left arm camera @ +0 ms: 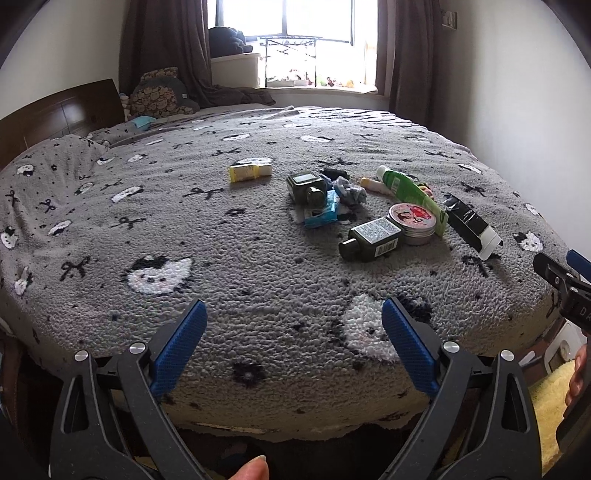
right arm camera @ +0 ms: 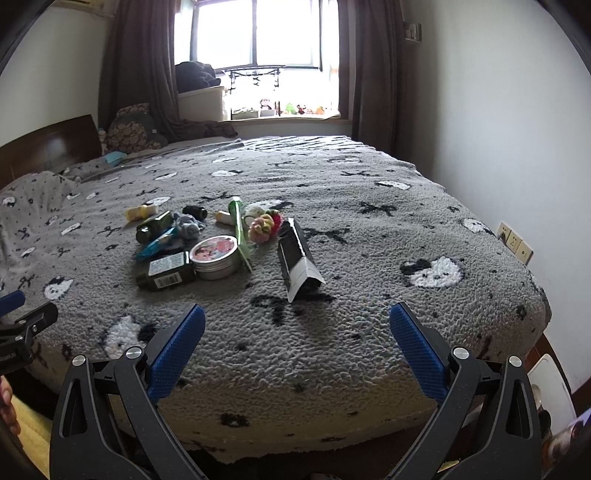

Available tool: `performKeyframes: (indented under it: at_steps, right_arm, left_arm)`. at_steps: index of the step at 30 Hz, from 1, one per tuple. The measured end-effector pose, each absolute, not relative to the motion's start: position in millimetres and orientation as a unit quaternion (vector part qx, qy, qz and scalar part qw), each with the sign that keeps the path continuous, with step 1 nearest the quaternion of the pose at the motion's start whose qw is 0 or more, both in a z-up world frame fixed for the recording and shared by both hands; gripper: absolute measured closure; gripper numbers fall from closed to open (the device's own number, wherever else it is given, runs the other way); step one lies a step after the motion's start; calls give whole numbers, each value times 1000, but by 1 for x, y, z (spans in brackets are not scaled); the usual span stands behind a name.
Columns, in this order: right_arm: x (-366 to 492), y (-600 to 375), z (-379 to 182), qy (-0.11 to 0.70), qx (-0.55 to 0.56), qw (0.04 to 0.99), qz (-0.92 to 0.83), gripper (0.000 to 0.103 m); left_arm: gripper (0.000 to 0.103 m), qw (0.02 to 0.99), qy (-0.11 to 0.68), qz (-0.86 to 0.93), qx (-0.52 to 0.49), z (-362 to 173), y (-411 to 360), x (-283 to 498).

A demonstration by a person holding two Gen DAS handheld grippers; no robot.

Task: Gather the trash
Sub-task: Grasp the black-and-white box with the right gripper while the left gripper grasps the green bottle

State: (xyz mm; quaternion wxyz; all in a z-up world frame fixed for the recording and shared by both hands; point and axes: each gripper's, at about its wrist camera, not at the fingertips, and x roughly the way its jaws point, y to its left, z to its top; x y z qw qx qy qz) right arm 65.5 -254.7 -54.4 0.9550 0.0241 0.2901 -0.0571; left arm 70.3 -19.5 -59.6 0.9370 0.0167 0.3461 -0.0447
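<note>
A cluster of small items lies on the grey patterned bed (left arm camera: pixel 221 229): a dark green bottle (left arm camera: pixel 373 238), a round pink-lidded tin (left arm camera: pixel 412 221), a green tube (left arm camera: pixel 410 192), a black and white carton (left arm camera: pixel 471 225), a blue wrapper (left arm camera: pixel 323 210), a second dark bottle (left arm camera: pixel 306 186) and a yellow box (left arm camera: pixel 249 170). The right wrist view shows the tin (right arm camera: pixel 216 256), the carton (right arm camera: pixel 297 258) and the bottle (right arm camera: pixel 166 273). My left gripper (left arm camera: pixel 293 314) is open and empty above the bed's near edge. My right gripper (right arm camera: pixel 297 317) is open and empty, just short of the carton.
A wooden headboard (left arm camera: pixel 62 110) and pillows (left arm camera: pixel 159 92) are at the far left. A window (left arm camera: pixel 295 33) with curtains is behind the bed. A white wall with sockets (right arm camera: pixel 515 242) runs along the right. A yellow cloth (left arm camera: pixel 550 402) lies below the bed's edge.
</note>
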Motion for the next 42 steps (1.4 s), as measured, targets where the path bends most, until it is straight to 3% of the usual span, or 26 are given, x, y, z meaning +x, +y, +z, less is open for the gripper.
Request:
performKeyframes:
  at_steps: [7, 15, 20, 24, 28, 31, 33, 35, 42]
  right_arm:
    - [115, -267, -73, 330, 26, 943, -46, 5]
    - [174, -272, -92, 362, 26, 931, -26, 23]
    - [205, -276, -104, 386, 15, 921, -42, 24]
    - [219, -277, -112, 394, 13, 918, -34, 34]
    - [228, -278, -115, 398, 7, 917, -31, 37]
    - [233, -277, -117, 401, 8, 916, -21, 50]
    - [235, -276, -117, 401, 8, 916, -15, 66]
    - [234, -273, -116, 400, 8, 917, -10, 73]
    - [217, -268, -112, 406, 8, 914, -2, 76]
  left_arm:
    - [21, 919, 381, -98, 17, -81, -46, 111]
    - [20, 917, 376, -128, 40, -103, -76, 158]
    - [20, 914, 374, -146, 56, -106, -88, 179]
    - [20, 910, 378, -153, 73, -109, -99, 196]
    - [21, 897, 401, -169, 79, -118, -108, 213]
    - [23, 889, 415, -175, 83, -125, -114, 221]
    - [27, 889, 417, -175, 79, -126, -113, 224]
    - [27, 888, 419, -177, 70, -125, -110, 224]
    - [28, 886, 428, -166, 59, -123, -104, 206]
